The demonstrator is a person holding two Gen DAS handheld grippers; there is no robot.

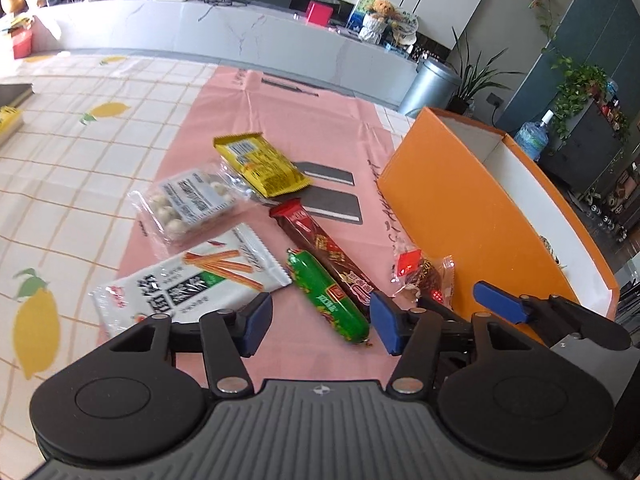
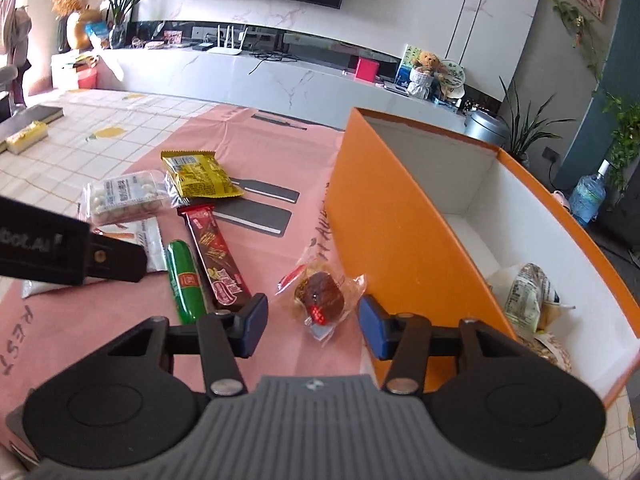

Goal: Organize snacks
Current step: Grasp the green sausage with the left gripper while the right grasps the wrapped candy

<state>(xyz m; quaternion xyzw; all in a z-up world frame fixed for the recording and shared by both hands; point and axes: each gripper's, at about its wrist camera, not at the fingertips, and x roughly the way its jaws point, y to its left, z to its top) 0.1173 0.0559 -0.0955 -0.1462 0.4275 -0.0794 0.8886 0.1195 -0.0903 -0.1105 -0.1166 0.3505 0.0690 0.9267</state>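
My right gripper [image 2: 312, 326] hangs with jaws apart around the wrapped cake [image 2: 320, 294], beside the orange box [image 2: 404, 232] on the pink mat. It's probably soft and crinkly, so I'd pinch gently mid-body. Left gripper [image 1: 320, 320] is apart too, over the green sausage [image 1: 326, 294].

The pink mat [image 2: 280, 152] bore "REST" at its eight o'clock edge. The black body of the left tongs [image 2: 40, 246] read "bot.AI". Wrapper print stayed illegible.

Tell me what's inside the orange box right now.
In the orange box, a clear packet of pale snacks lies on the white floor near the close end. The right gripper's frame hides the nearest corner; the far end looks bare.
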